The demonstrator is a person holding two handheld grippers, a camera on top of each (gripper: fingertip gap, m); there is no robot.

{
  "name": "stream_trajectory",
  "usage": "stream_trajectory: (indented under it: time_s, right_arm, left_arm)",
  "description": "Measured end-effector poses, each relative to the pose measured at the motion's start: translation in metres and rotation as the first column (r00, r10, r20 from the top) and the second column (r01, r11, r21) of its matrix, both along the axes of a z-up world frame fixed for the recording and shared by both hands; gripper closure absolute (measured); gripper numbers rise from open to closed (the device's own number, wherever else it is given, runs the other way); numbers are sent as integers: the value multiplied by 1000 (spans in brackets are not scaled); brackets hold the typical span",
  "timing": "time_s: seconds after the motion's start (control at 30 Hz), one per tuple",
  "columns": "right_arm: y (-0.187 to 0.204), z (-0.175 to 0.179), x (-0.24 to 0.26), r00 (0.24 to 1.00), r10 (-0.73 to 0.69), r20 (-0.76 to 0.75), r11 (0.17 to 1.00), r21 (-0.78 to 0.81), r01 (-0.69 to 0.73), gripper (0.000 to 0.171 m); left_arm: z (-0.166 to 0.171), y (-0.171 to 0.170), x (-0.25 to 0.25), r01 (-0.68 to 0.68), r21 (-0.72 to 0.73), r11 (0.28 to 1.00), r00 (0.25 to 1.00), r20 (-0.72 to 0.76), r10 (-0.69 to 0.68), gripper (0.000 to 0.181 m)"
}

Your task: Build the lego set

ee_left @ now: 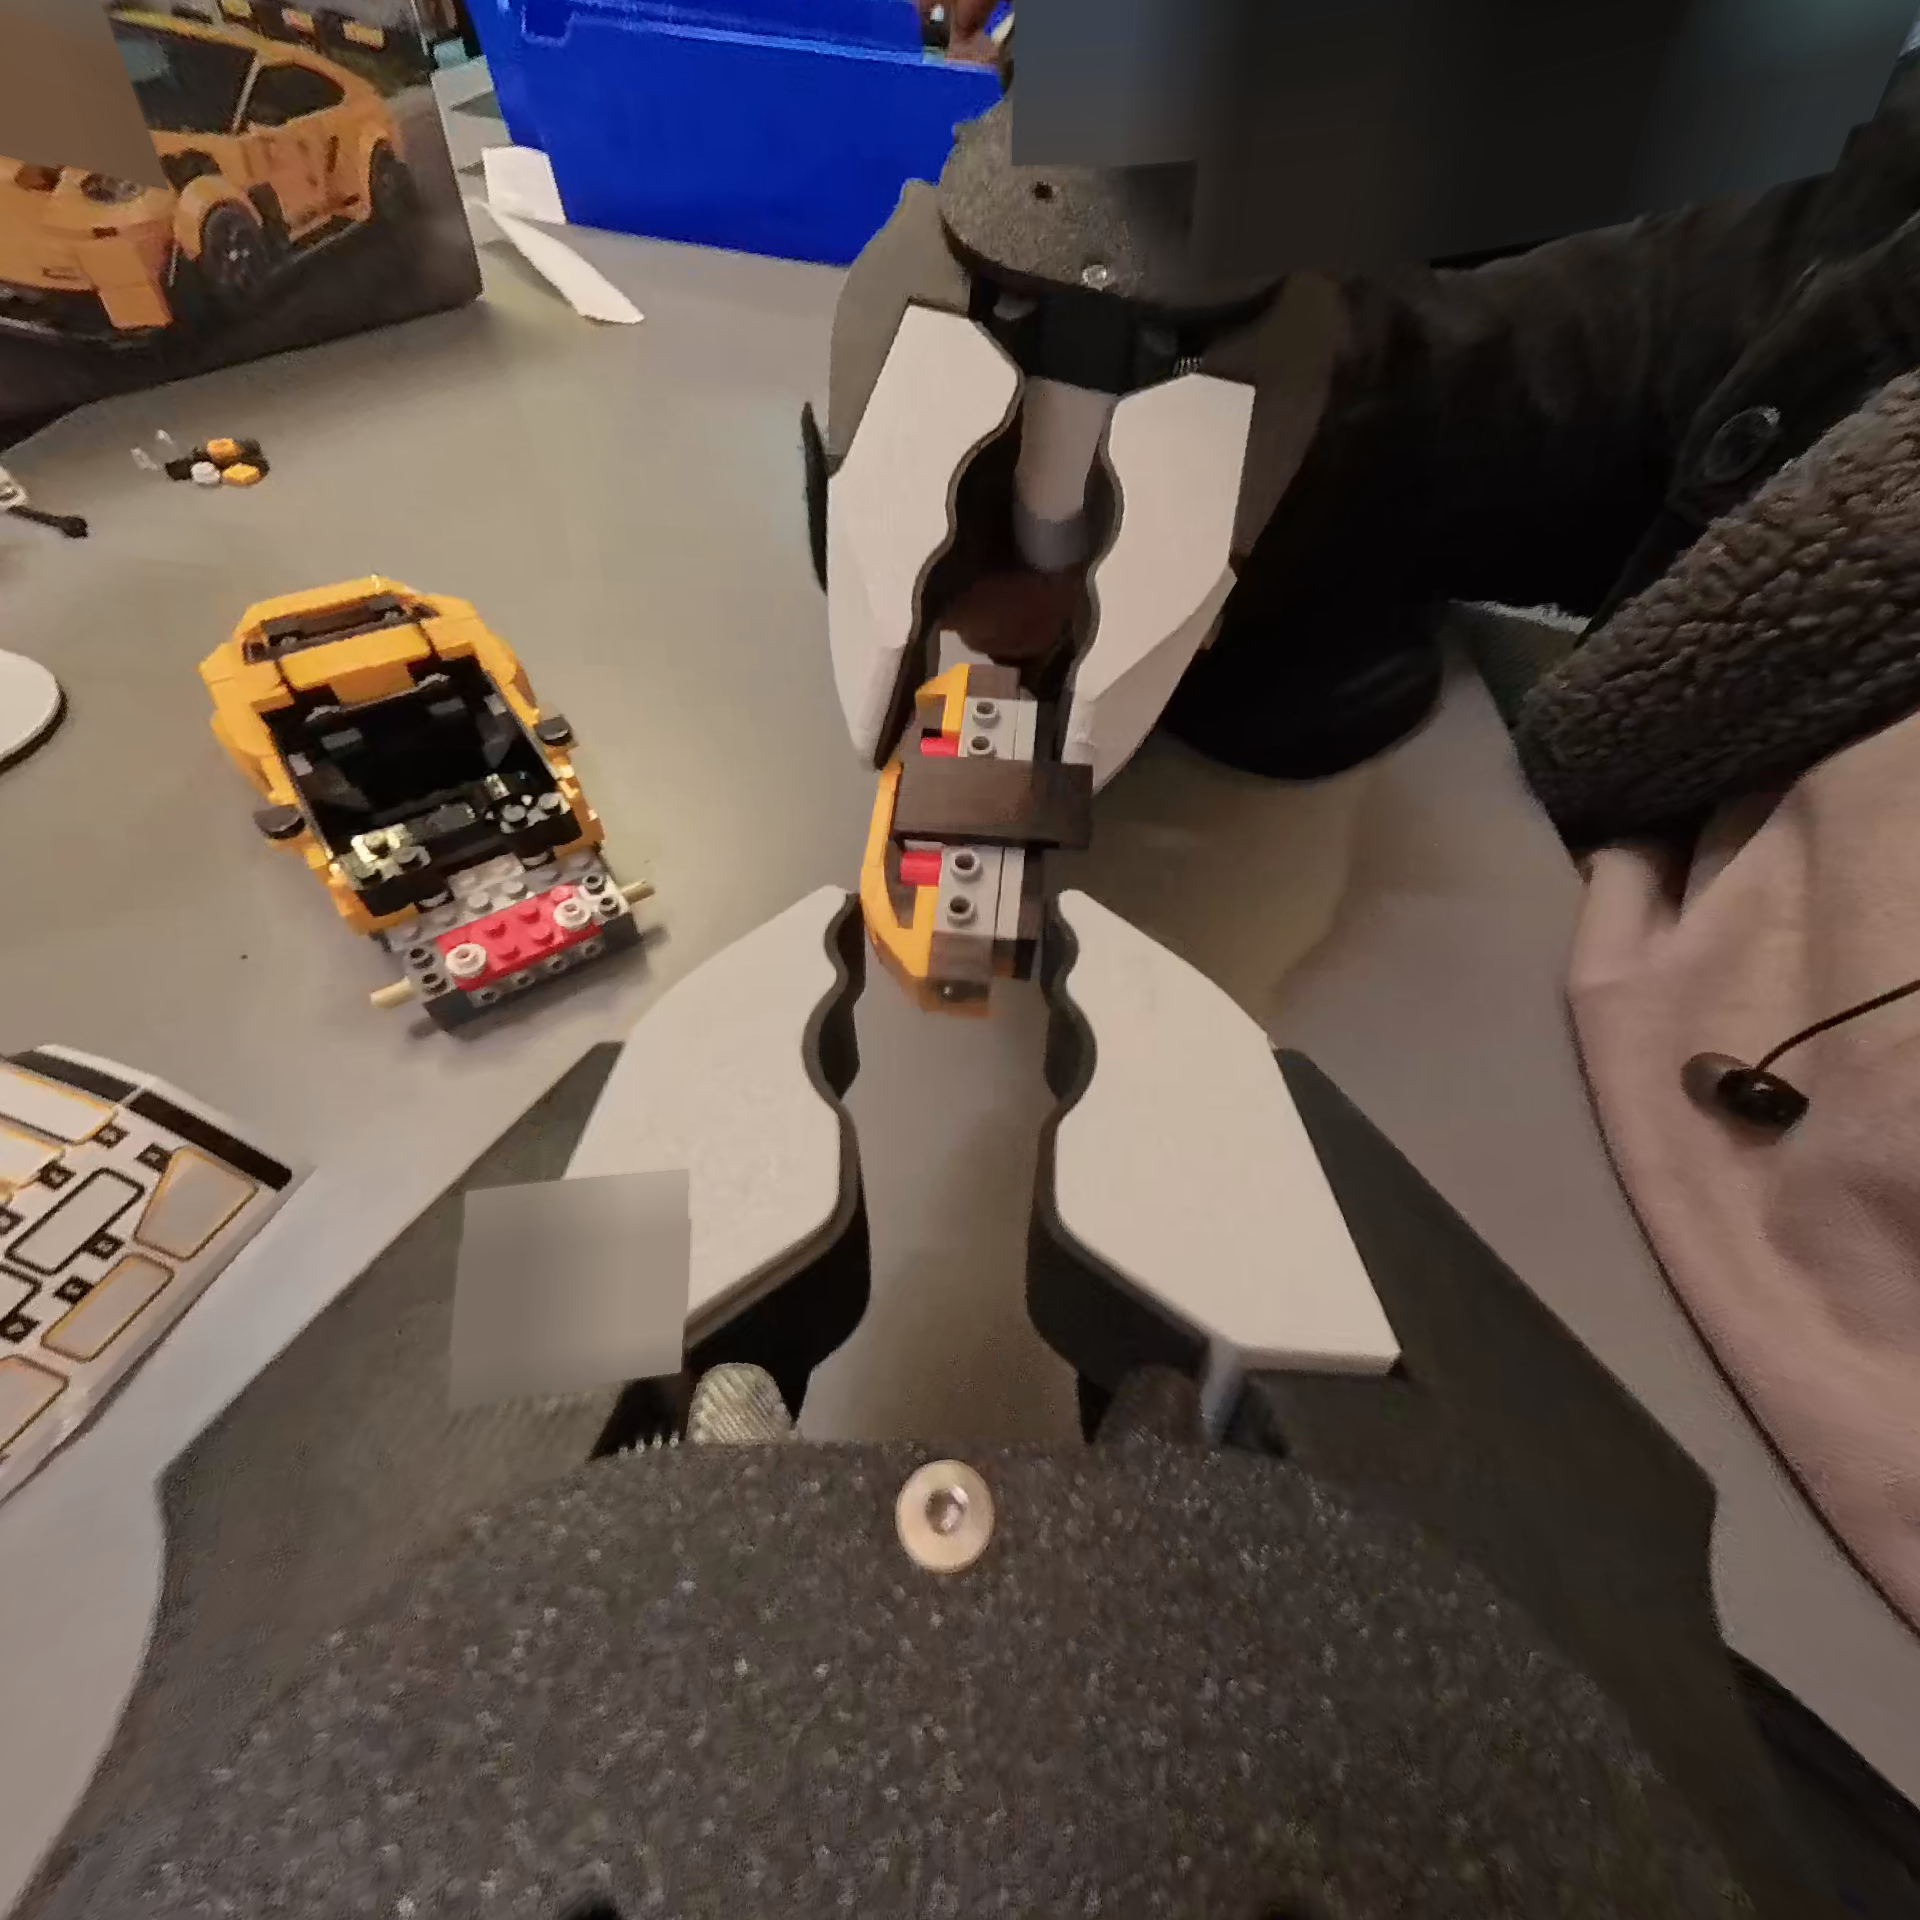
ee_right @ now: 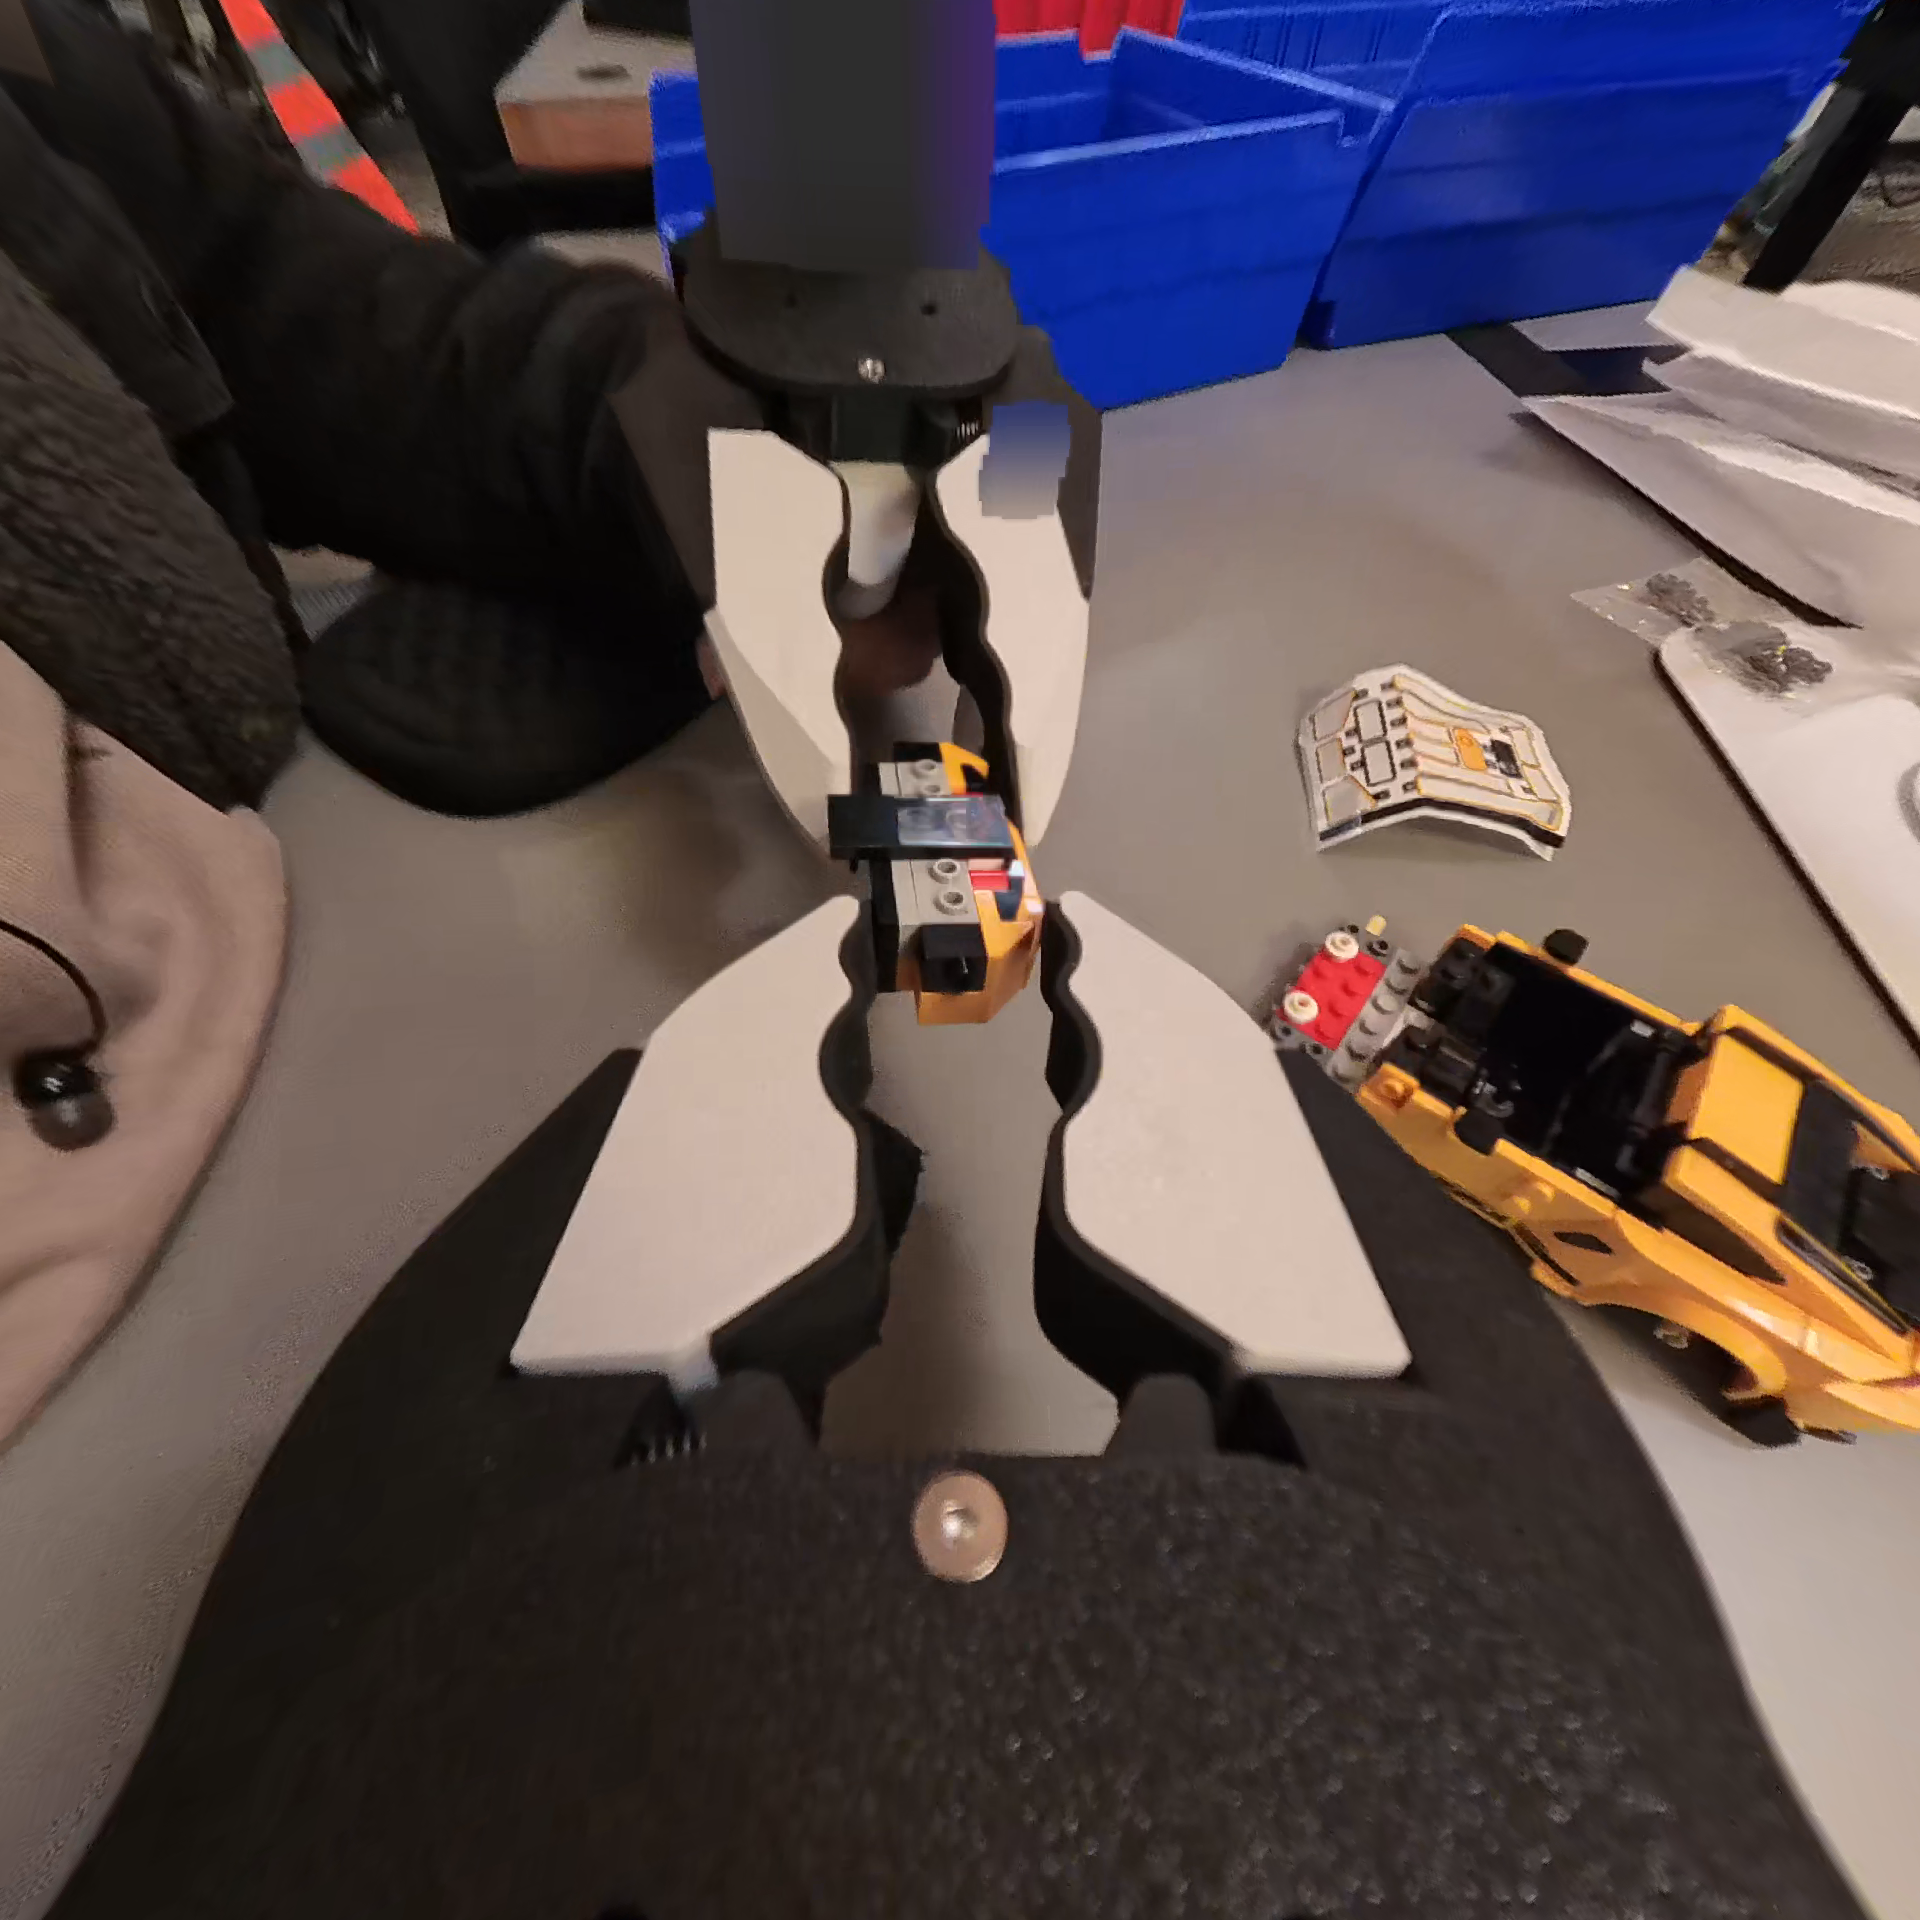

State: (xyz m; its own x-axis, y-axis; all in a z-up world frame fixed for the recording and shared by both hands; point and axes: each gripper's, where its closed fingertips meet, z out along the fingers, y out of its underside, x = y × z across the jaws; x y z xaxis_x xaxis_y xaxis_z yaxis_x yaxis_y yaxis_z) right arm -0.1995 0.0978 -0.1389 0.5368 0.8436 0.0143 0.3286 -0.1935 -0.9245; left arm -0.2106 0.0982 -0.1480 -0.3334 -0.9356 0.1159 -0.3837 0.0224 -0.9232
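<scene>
The small orange, grey and black brick sub-assembly (ee_left: 961, 852) was held above the grey tabletop (ee_left: 623, 582) between the two grippers, which faced each other. The left gripper (ee_left: 951, 935) had its fingers clamped on one end of it, and the right gripper (ee_right: 951, 935) had its fingers clamped on the opposite end. The partly built orange car (ee_left: 416, 790) lay on the tabletop to the left, well apart, with a sticker sheet (ee_right: 1434, 774) nearby. Blue bins (ee_right: 1247, 208) stood behind.
</scene>
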Motion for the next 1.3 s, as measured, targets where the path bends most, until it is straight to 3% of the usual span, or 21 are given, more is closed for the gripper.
stream_trajectory:
  time_s: [0.3, 0.6, 1.0, 1.3]
  right_arm:
    - [-1, -40, -1, 985, 8, 171, 1000, -29, -3, 141]
    - [-2, -48, 1, 972, 11, 234, 999, -46, -1, 141]
    - [-1, -46, 6, 978, -4, 208, 998, -62, 17, 137]
    - [0, -45, 6, 981, -2, 196, 997, -73, 16, 145]
  left_arm:
    - [-38, 1, -2, 27, 158, 987, 986, -166, -1, 156]
    - [-46, 1, -3, 52, 192, 980, 980, -199, -13, 156]
    - [-48, 4, -5, 75, 216, 974, 981, -192, -33, 156]
    - [-48, 5, -6, 81, 223, 972, 981, -190, -39, 156]
